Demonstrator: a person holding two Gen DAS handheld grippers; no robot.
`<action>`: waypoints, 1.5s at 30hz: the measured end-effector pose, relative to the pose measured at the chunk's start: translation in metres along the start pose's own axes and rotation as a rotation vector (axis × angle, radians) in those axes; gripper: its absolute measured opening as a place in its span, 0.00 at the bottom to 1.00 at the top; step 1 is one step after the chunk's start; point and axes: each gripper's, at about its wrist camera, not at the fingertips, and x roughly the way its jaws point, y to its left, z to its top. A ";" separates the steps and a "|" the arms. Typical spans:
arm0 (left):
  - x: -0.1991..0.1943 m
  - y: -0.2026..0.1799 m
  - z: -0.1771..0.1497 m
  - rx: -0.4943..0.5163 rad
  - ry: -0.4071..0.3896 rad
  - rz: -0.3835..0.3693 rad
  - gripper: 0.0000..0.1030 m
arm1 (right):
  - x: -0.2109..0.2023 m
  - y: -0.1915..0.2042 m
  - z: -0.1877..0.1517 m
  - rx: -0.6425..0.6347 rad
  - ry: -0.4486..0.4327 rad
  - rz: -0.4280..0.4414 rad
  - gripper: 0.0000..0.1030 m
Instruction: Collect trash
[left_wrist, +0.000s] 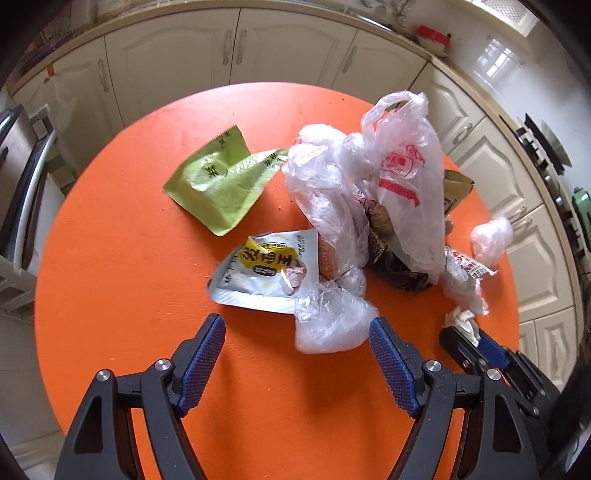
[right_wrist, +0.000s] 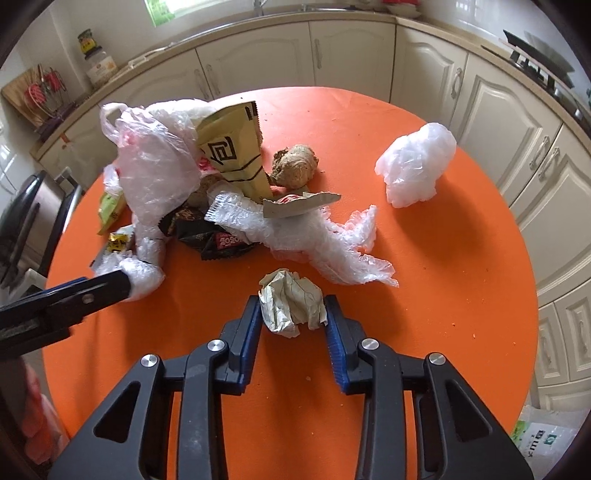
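Crumpled paper (right_wrist: 291, 302) clamped in right gripper (right_wrist: 293, 314), mid-table.

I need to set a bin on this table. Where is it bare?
Bare orange table lies between the loose plastic ball and the near edge, and left of the green packet. The middle is crowded with bags and wrappers.

On the bench (right_wrist: 461, 258), the paper wad (right_wrist: 291, 308) sits at lower centre, between the right tool's (right_wrist: 293, 325) fingers. The trash pile (right_wrist: 192, 184) lies upper left; a bunched bag (right_wrist: 417, 166) lies apart at upper right.
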 end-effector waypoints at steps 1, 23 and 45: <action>0.005 0.000 0.001 -0.007 0.008 -0.008 0.72 | -0.002 -0.001 0.000 -0.006 -0.007 0.000 0.33; -0.028 0.009 -0.053 0.020 0.002 -0.039 0.27 | -0.027 0.002 -0.028 0.010 -0.031 0.031 0.33; -0.097 0.011 -0.124 0.047 -0.037 0.056 0.60 | -0.065 0.012 -0.094 0.034 -0.064 0.072 0.33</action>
